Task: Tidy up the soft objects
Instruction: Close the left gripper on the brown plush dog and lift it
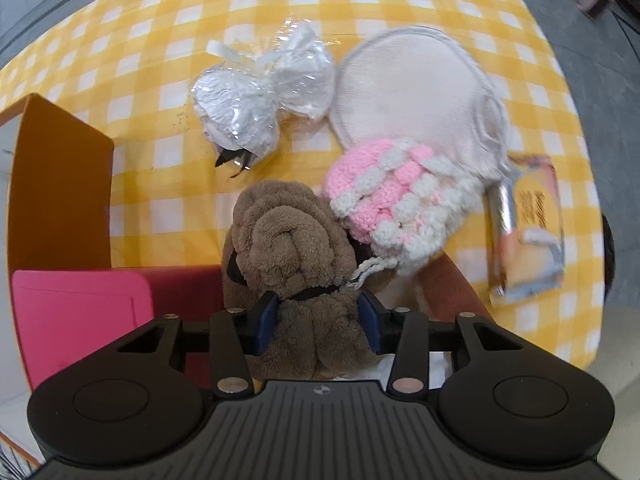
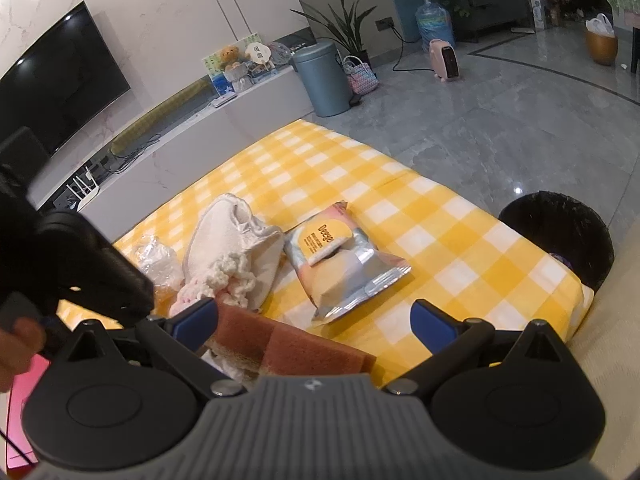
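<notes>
Pressing in from both sides, the blue fingers [image 1: 265, 322] of the left gripper [image 1: 318, 322] are clenched on the brown plush towel roll [image 1: 288, 248], which has a dark band around its neck; the pads dent the fabric. Taking that roll as the landmark: a pink box [image 1: 80, 320] sits just beside it on the picture's left, and an orange box wall [image 1: 60, 184] stands beyond the pink one. Touching the roll on its right is a pink-and-white crocheted piece [image 1: 384, 196], whose white cord hangs against the brown plush. Beyond the crocheted piece, and partly under it, lies a cream round pad [image 1: 416, 92]. Beyond the roll to the left lies a clear plastic bag of white items [image 1: 264, 96], apart from the roll. Well to the right of the roll lies a foil wipes pack [image 1: 528, 232]; its writing is blurred in the left wrist view.

In the right wrist view the right gripper [image 2: 316, 322] has its fingers [image 2: 434, 326] released and spread wide, with nothing pressed between them; a reddish-brown sponge cloth [image 2: 296, 348] lies just below and between them. Past it the wipes pack [image 2: 344, 264] shows a yellow label that seems to read "Deeyeo", the smaller lines too small to read. Everything rests on the desk [image 2: 460, 248] under a yellow-and-white checked cloth. Far behind stand a wall television [image 2: 52, 80], a grey bin [image 2: 324, 80] and a water bottle [image 2: 434, 24]
</notes>
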The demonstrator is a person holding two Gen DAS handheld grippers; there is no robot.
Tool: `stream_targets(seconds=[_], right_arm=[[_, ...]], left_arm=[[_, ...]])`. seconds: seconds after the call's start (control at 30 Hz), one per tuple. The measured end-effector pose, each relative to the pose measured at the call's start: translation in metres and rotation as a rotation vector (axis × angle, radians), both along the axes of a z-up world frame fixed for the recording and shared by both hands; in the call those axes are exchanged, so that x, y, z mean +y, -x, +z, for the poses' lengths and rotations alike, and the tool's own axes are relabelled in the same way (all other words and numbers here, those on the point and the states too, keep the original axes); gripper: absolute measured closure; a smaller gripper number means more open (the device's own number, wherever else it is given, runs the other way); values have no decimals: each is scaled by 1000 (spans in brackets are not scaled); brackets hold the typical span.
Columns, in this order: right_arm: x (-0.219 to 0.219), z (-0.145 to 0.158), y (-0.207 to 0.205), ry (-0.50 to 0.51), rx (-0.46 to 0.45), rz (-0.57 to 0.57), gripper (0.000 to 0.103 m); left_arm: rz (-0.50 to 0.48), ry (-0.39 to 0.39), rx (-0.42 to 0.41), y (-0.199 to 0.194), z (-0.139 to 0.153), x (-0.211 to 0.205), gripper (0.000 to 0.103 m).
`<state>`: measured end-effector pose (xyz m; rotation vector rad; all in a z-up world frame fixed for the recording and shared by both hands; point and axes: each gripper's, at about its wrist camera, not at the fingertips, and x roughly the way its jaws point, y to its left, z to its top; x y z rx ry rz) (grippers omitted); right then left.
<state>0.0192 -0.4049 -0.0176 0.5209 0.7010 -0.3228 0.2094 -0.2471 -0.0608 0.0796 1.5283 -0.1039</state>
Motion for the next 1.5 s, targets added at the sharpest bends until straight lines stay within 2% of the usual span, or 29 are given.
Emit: stream_targets(seconds=[0.1, 0.17, 0.23, 0.3, 0.4, 0.47, 0.53, 0.6, 0.63, 0.7, 0.8, 0.9, 1.03, 1.23, 1.3, 1.37, 1.5], right_arm=[[1, 0, -1, 1, 8, 7, 3], [2, 0, -2, 8, 12, 14, 3], [4, 0, -2, 14, 15, 19, 3], [5, 0, -3, 19, 19, 21, 3], [5, 0, -3, 22, 25, 21, 3], [5, -1, -3, 22, 27, 19, 3], [4, -1, -3, 17, 28, 17, 3], [4, -2, -3, 15, 31, 19, 3], [4, -2, -3, 15, 33, 22, 3], [5, -2, -4, 17, 35, 25, 3], [5, -3, -4, 15, 36, 24, 3], [4, -3, -3, 9, 39, 21, 3], [2, -3, -3, 1, 41, 16, 3], [4, -4, -4, 24, 63, 9, 3], [4, -3, -3, 20, 58, 11, 3], [3, -3, -2, 18, 57, 10, 3], [2, -3, 0, 1, 50, 6, 3]], left_arm=[[-89, 7, -12, 9, 14, 2, 91], [-165, -10, -80, 19, 25, 2, 93], [-212, -62, -150, 26, 30, 0, 93], [-238, -83, -118, 22, 21, -2, 93], [-121, -21, -42, 8, 6, 4, 87], [-30, -15, -46, 2, 0, 9, 82], [21, -32, -48, -5, -6, 7, 75], [57, -40, -32, -9, -13, 6, 55], [71, -28, -22, -10, -15, 6, 50], [81, -10, -19, -9, -19, 2, 34], [42, -35, -29, -6, -23, -9, 21], [19, -76, -53, -2, -30, -17, 17], [-39, -151, -87, 6, -37, -27, 17], [-46, -155, -63, 6, -36, -27, 18], [-6, -150, -28, 9, -34, -24, 21], [105, -132, -15, 19, -32, -15, 25], [108, -170, -53, 21, -43, -20, 24]])
